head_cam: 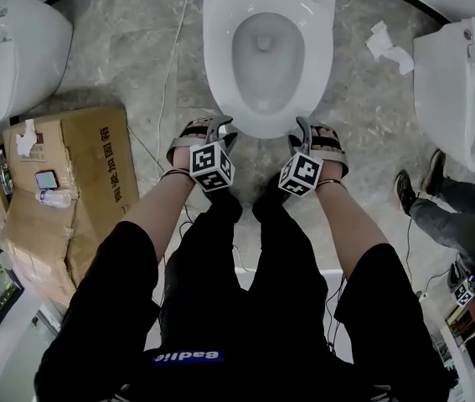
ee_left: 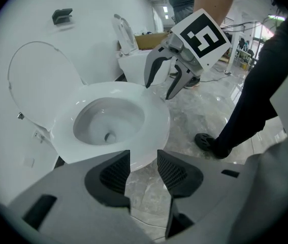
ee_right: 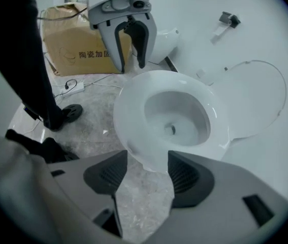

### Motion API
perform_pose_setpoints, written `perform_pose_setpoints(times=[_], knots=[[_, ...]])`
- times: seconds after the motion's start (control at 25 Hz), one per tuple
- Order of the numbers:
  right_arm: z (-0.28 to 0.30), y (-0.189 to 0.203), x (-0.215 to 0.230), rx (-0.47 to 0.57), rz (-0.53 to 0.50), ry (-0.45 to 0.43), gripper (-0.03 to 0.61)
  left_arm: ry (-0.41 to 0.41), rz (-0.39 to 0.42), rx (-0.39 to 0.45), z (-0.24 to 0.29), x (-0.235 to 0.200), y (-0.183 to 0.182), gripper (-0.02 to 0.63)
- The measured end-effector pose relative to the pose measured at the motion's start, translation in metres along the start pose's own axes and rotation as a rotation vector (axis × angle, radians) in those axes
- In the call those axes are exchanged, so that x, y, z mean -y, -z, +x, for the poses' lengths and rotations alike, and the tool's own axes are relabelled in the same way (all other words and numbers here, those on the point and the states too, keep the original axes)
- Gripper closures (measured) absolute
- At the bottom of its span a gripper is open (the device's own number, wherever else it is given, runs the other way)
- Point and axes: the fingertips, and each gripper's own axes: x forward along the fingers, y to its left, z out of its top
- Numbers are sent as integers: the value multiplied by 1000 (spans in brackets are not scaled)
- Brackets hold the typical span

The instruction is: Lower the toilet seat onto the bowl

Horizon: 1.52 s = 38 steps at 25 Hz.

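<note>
Toilet seat (head_cam: 219, 50): lying flat on the bowl (head_cam: 267, 61), with the lid (ee_left: 37, 80) standing upright behind it.
Left tongs (ee_left: 144, 159): hovering just before the bowl's front rim, jaws standing apart, gripping nothing.
Right tongs (ee_right: 148, 159): hovering alongside, jaws gaping wide, empty.
Cardboard box (head_cam: 74, 182): sitting on the floor to the left.
</note>
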Motion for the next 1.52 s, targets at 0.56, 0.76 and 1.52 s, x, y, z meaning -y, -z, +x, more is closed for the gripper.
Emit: perform_pose_setpoints(times=[0.56,0.76,1.52], knots=[[-249,-83,73,226,471,38,334,-98,-286,229,-229,-12,-120,445],[-350,-116,113,382,637,74,358,-186,-477,389,-317,-19,-166,445],[-587,-187,195,946,892,184,526,-297,-624,935,-559,-61,-294,569]])
